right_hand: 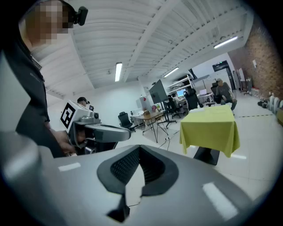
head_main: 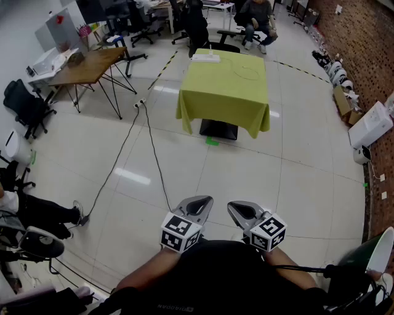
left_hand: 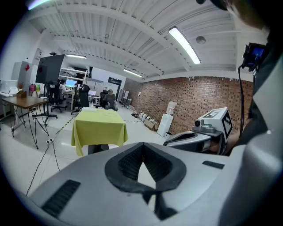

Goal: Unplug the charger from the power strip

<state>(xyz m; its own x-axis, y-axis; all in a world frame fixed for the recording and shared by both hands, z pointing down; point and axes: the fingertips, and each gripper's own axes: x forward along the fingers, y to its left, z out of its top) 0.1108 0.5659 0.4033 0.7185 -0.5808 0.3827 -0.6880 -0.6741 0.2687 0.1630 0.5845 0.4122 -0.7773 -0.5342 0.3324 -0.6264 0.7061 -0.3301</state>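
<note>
A white power strip (head_main: 205,58) lies at the far left corner of a table under a yellow-green cloth (head_main: 225,92); something small stands plugged into it, and a thin white cable (head_main: 246,71) loops over the cloth beside it. The table stands several steps away across the floor. My left gripper (head_main: 200,206) and right gripper (head_main: 239,209) are held side by side close to my body, pointing toward the table. Both are shut with nothing between their jaws. The left gripper (left_hand: 142,148) view shows the table (left_hand: 99,126) far off, and so does the right gripper (right_hand: 140,152) view (right_hand: 210,126).
Black cables (head_main: 151,147) run over the tiled floor left of the table. A wooden desk (head_main: 86,64) and office chairs stand at far left. White boxes (head_main: 369,123) line the brick wall at right. A person sits behind the table (head_main: 255,18); another person's legs (head_main: 37,212) show at left.
</note>
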